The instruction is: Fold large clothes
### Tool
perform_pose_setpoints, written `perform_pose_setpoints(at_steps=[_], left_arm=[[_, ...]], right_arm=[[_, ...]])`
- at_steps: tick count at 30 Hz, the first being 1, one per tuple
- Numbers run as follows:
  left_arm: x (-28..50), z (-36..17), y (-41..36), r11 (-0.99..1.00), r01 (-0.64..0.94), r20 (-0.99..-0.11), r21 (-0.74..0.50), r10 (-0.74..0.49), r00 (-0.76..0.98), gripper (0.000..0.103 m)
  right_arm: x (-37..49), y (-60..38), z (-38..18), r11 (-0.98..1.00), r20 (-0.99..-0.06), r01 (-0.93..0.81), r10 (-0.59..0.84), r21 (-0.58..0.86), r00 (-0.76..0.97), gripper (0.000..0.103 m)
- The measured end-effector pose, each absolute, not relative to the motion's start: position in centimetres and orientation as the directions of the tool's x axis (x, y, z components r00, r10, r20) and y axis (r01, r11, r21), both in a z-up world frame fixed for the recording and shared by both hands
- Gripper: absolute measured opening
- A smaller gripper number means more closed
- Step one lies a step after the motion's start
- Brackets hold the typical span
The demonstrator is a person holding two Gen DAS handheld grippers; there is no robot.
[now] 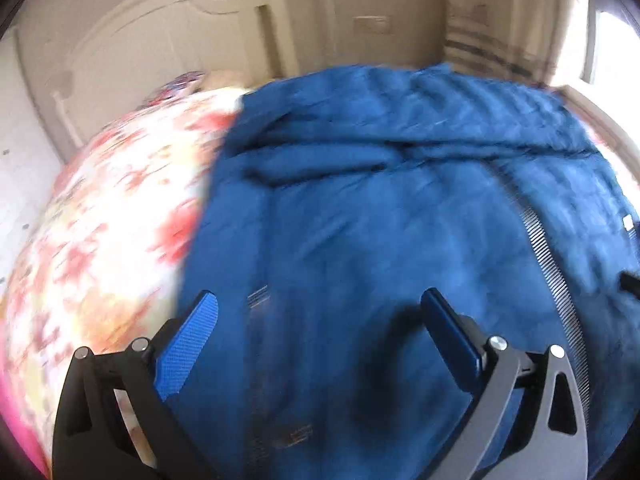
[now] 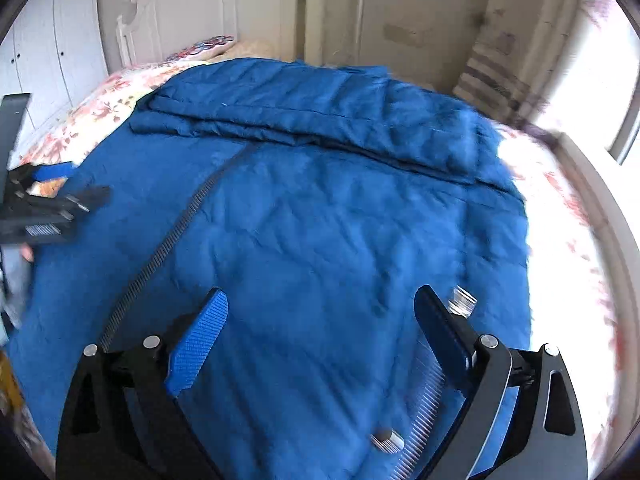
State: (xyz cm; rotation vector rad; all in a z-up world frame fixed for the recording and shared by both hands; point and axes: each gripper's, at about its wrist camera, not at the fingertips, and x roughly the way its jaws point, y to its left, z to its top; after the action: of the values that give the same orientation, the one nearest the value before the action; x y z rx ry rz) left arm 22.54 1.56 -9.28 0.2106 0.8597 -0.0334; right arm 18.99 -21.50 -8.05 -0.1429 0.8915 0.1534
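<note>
- left tool: nearest the left wrist view, blue-padded fingers spread wide, nothing between them, hovering over the near part of the blue jacket; the same tool shows at the left edge of the right wrist view.
- right tool: fingers spread wide, empty, above the jacket's near right part.
- blue jacket: large, quilted, spread flat across the bed, far portion folded over in a thick band; left wrist view is motion-blurred.
- zipper: dark toothed strip running from near left toward the middle.
- floral bedsheet: red-and-cream print, showing left and right of the jacket.
- headboard: cream, at the far left.
</note>
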Motion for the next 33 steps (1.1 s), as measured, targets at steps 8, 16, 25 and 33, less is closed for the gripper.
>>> perform_pose_setpoints(at_steps=[8, 16, 25, 33], left_arm=[[21.0, -8.3, 4.4, 0.995, 0.041, -0.753, 0.094, 0.044, 0.657, 0.100], [15.4, -10.0, -3.7, 0.900, 0.326, -0.738, 0.288, -0.007, 0.675, 0.101], [14.8, -9.2, 2.3, 0.971, 0.207, -0.759, 0.119, -0.045, 0.649, 0.101], [13.0, -10.1, 4.5, 0.984, 0.148, -0.781, 0.101, -0.013, 0.624, 0.100]], right_arm=[[16.4, -23.4, -8.3, 0.990, -0.771, -0.132, 0.050, -0.045, 0.635, 0.091], [13.2, -17.5, -9.7, 0.928, -0.790, -0.367, 0.171, -0.073, 0.589, 0.092], [10.6, -22.0, -6.4, 0.964, -0.744, -0.267, 0.193, 0.020, 0.639, 0.092], [8.7, -23.4, -10.0, 0.981, -0.790, -0.191, 0.129, 0.016, 0.600, 0.093]])
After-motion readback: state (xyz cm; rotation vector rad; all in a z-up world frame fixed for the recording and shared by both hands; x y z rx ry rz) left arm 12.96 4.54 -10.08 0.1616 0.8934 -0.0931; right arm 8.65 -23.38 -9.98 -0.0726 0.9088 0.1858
